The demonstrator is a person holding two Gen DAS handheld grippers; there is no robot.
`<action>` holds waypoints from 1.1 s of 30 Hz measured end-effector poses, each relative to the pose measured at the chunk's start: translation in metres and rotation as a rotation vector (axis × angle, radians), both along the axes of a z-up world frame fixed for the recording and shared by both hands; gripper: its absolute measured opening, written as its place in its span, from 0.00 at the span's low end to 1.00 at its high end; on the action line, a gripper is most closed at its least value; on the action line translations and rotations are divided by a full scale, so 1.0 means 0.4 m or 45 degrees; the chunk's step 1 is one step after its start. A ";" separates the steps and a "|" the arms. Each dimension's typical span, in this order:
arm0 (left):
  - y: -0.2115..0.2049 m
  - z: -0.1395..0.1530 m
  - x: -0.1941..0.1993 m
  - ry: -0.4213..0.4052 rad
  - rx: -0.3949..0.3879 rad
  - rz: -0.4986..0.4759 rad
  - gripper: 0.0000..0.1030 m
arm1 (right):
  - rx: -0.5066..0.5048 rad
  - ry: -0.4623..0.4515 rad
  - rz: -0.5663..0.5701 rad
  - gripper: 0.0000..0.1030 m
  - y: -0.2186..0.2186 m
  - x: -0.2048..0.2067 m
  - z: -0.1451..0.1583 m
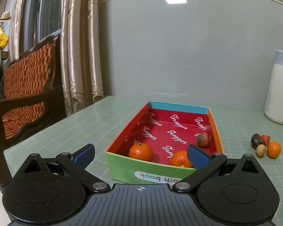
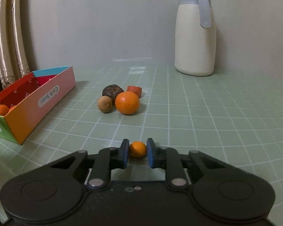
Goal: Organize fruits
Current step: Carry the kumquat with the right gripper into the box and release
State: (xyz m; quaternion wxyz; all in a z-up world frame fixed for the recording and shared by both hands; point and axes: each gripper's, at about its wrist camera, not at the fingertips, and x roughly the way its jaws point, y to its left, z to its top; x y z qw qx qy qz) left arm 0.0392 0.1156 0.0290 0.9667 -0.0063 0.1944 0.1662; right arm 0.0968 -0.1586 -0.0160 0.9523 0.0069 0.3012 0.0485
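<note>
A colourful cardboard box (image 1: 122,167) with a red inside stands on the green mat. It holds two oranges (image 1: 141,152) (image 1: 181,158) and a dark brown fruit (image 1: 203,139). My left gripper (image 1: 140,155) is open and empty, just in front of the box's near wall. My right gripper (image 2: 137,153) is shut on a small orange (image 2: 137,149), low over the mat. Beyond it lies a pile: an orange (image 2: 127,102), a tan round fruit (image 2: 104,104), a dark fruit (image 2: 112,91) and a red piece (image 2: 134,90). The box (image 2: 26,113) stands at the left in the right wrist view.
A white jug with a grey lid (image 2: 196,32) stands at the back right near the wall. A wooden sofa (image 1: 26,94) and curtains (image 1: 79,47) are off the table's left edge. The fruit pile also shows in the left wrist view (image 1: 266,146).
</note>
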 end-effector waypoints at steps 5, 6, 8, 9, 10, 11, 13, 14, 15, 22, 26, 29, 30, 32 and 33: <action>0.015 -0.001 -0.004 -0.001 0.001 0.017 1.00 | -0.032 -0.016 0.009 0.18 0.016 -0.002 -0.001; 0.017 -0.001 -0.006 -0.002 0.004 0.020 1.00 | -0.024 -0.022 0.011 0.18 0.016 -0.002 0.001; 0.023 -0.003 -0.009 -0.002 0.013 0.031 1.00 | -0.012 -0.040 0.009 0.18 0.014 -0.002 0.008; 0.027 -0.004 -0.010 -0.001 0.020 0.038 1.00 | 0.001 -0.045 0.011 0.18 0.013 -0.002 0.010; 0.031 -0.005 -0.012 0.000 0.024 0.044 1.00 | 0.019 -0.049 0.015 0.18 0.012 0.000 0.013; 0.036 -0.006 -0.014 0.002 0.028 0.052 1.00 | 0.037 -0.057 0.017 0.18 0.013 0.001 0.016; 0.050 -0.008 -0.020 0.005 0.035 0.071 1.00 | 0.054 -0.074 0.031 0.18 0.020 0.004 0.023; 0.059 -0.010 -0.023 0.008 0.037 0.084 1.00 | 0.062 -0.081 0.038 0.18 0.028 0.004 0.025; 0.069 -0.012 -0.027 0.011 0.036 0.096 1.00 | 0.074 -0.091 0.049 0.18 0.035 0.005 0.029; 0.151 -0.025 -0.058 0.042 0.015 0.194 1.00 | 0.160 -0.139 0.153 0.18 0.099 0.018 0.052; 0.193 -0.036 -0.075 0.058 0.003 0.246 1.00 | 0.243 -0.166 0.233 0.18 0.145 0.029 0.072; 0.215 -0.040 -0.086 0.061 -0.006 0.269 1.00 | 0.286 -0.189 0.297 0.18 0.184 0.034 0.086; 0.220 -0.041 -0.090 0.062 -0.005 0.275 1.00 | 0.299 -0.194 0.316 0.18 0.195 0.036 0.090; 0.230 -0.045 -0.094 0.066 -0.003 0.283 1.00 | 0.318 -0.200 0.353 0.18 0.218 0.038 0.097; 0.235 -0.046 -0.096 0.069 -0.003 0.286 1.00 | 0.321 -0.200 0.369 0.18 0.230 0.040 0.099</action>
